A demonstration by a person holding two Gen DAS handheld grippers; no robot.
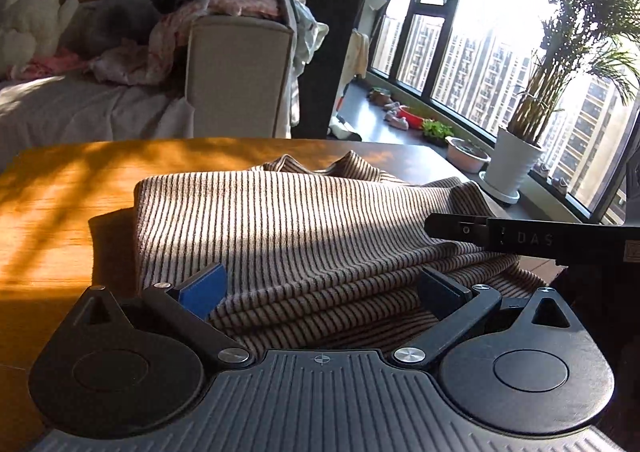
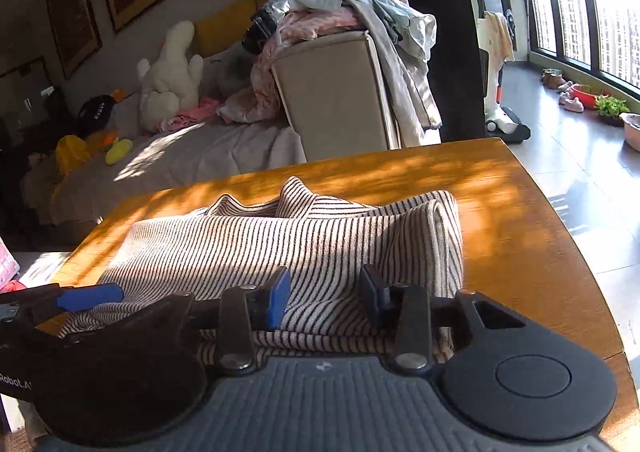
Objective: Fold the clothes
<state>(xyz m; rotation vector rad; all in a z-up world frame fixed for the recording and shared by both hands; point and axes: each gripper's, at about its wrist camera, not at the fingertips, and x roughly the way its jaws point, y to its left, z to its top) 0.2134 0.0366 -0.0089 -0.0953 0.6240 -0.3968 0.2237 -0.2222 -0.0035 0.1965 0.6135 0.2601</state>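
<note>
A beige garment with thin dark stripes [image 1: 288, 220] lies folded in layers on the wooden table [image 1: 60, 212]; it also shows in the right wrist view [image 2: 304, 236]. My left gripper [image 1: 320, 288] is open, its fingers wide apart over the garment's near layered edge. My right gripper [image 2: 326, 300] is partly open, its blue pads on either side of a raised fold of the striped cloth at the near edge, not clamped. The right gripper's finger [image 1: 520, 238] shows at the right of the left wrist view. The left gripper's blue pad [image 2: 90, 298] shows at the left of the right wrist view.
Beyond the table stands a sofa [image 2: 180, 156] with a white plush toy [image 2: 172, 72] and a pile of clothes [image 2: 340, 20] on its armrest. A potted palm [image 1: 516, 156] and bowls stand by the window at the right. The table's right edge [image 2: 568, 236] is rounded.
</note>
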